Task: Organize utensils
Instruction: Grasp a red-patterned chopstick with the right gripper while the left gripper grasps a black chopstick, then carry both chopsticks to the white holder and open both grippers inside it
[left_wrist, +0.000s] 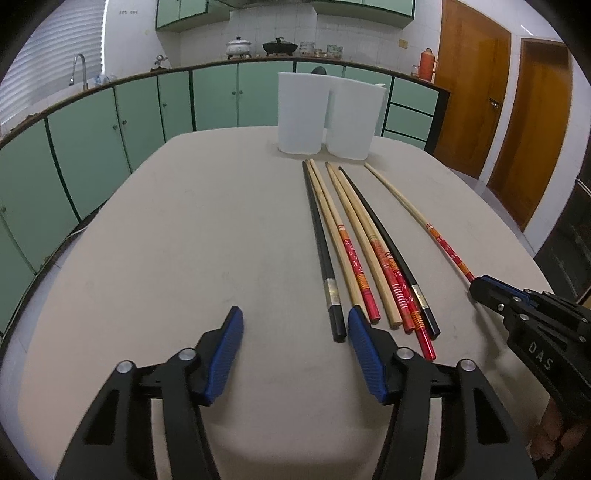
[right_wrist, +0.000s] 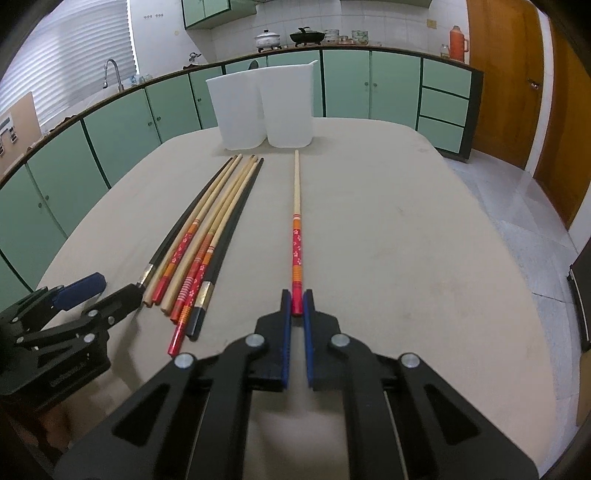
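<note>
On the table (right_wrist: 406, 229), a lone chopstick (right_wrist: 296, 206) pointed its pale tip at two white bins (right_wrist: 262, 107), its red end pinched in the narrowed right gripper (right_wrist: 297, 306), whose body read "DAS," while the left gripper (left_wrist: 293, 332) gaped wide, hiding some ends of the chopstick bundle (left_wrist: 354, 240).

green cabinets (left_wrist: 214, 96) far ahead, curving leftward | faucet (left_wrist: 78, 70) far ahead-left | white pot (left_wrist: 238, 47) and black wok (left_wrist: 279, 46) on the counter straight ahead | orange thermos (left_wrist: 427, 62) ahead-right | wooden doors (left_wrist: 469, 96) far right
</note>
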